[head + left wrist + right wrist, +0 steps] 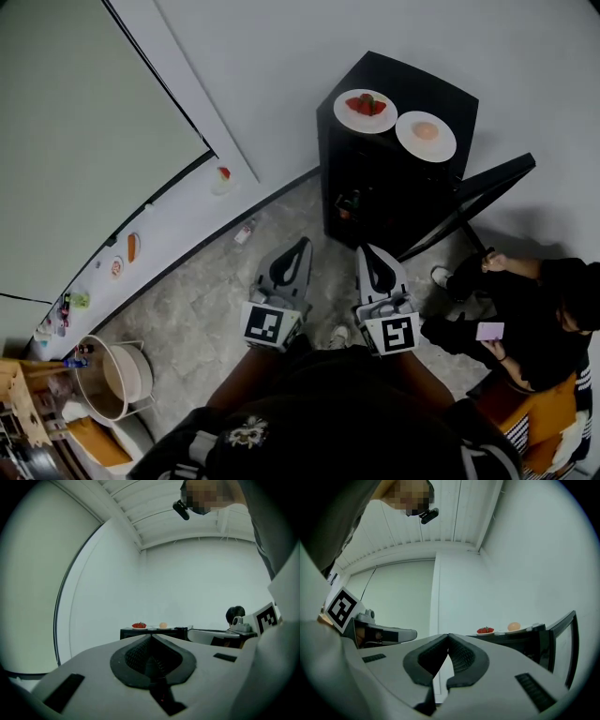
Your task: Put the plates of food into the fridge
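A small black fridge [394, 178] stands against the white wall with its door [473, 202] swung open to the right. On its top sit two white plates: one with red strawberries [365, 108] and one with a pale orange bun [426, 134]. Both also show far off in the left gripper view, strawberries [139, 625] and bun [163, 625], and in the right gripper view, strawberries [485, 630] and bun [513, 626]. My left gripper [302, 246] and right gripper [364, 253] hang side by side short of the fridge, both shut and empty.
A person in black [539, 314] sits on the floor right of the fridge, holding a pink phone [489, 331]. A round white pot on a stand [114, 377] is at the lower left. Small items line the white ledge [131, 248] along the left wall.
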